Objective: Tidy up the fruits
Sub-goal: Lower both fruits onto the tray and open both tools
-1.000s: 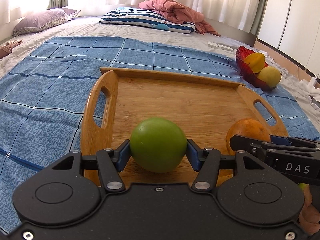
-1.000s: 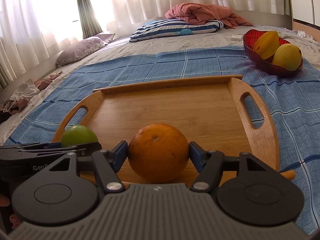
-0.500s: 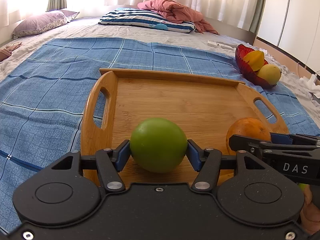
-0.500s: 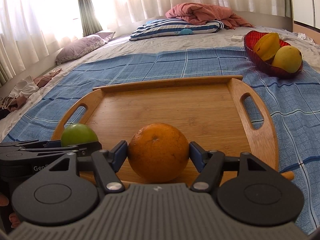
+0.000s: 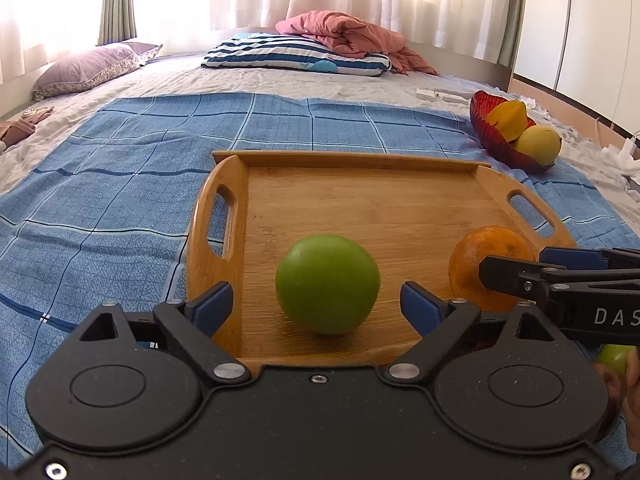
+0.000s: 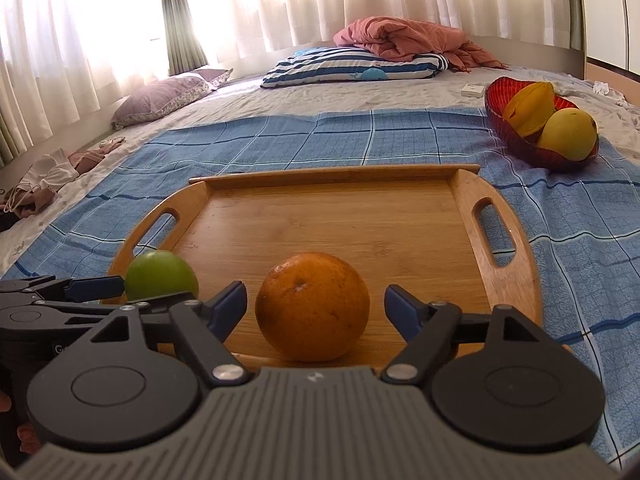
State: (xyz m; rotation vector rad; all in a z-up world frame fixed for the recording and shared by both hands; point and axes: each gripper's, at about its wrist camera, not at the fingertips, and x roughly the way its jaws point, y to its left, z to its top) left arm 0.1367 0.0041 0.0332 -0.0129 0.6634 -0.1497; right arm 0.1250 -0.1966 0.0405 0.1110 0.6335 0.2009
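My left gripper (image 5: 316,304) is opening around the green apple (image 5: 327,284), pads apart from it. My right gripper (image 6: 314,306) is opening around the orange (image 6: 312,306). Both fruits rest on the wooden tray (image 5: 360,200).

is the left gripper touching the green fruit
Apart. The left wrist view shows bare tray on both sides between the opening left gripper and the green fruit.

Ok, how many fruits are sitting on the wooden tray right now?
2: a green fruit near the tray's left handle, an orange at its front edge, right of it. None seem hidden.
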